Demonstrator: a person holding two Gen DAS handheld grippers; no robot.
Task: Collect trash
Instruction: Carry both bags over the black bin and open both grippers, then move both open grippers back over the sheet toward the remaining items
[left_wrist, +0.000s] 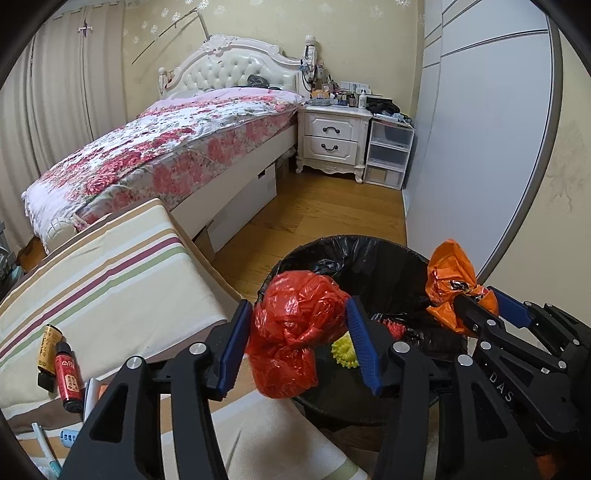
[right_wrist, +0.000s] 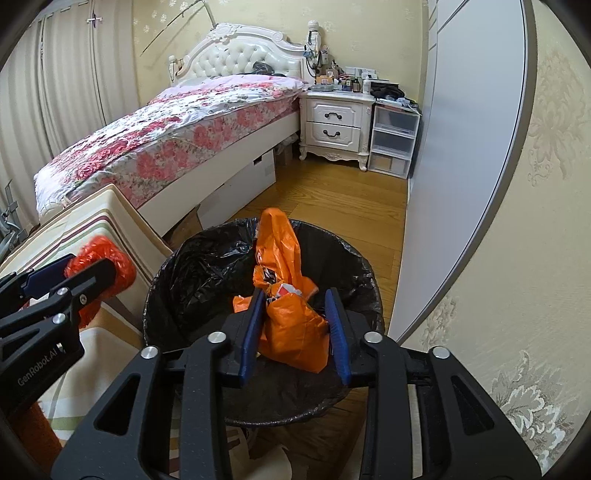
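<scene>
Left wrist view: the left gripper (left_wrist: 299, 343) hangs over a bin (left_wrist: 369, 254) lined with a black bag, a crumpled red bag (left_wrist: 295, 332) between its blue fingers (left_wrist: 232, 347), which appear to rest against it on both sides. Whether they still squeeze it or have let go cannot be told. In the right wrist view, the right gripper (right_wrist: 295, 336) is above the same bin, an orange bag (right_wrist: 291, 332) between its fingers; the left finger touches it, the right one seems just clear, so the grip looks loosened. A yellow spiky ball (left_wrist: 345, 352) lies below the left fingers, inside the bin. To finish well, spread both pairs of fingers wide over the opening so each bag falls inside the rim, the red one being nearest the edge.
</scene>
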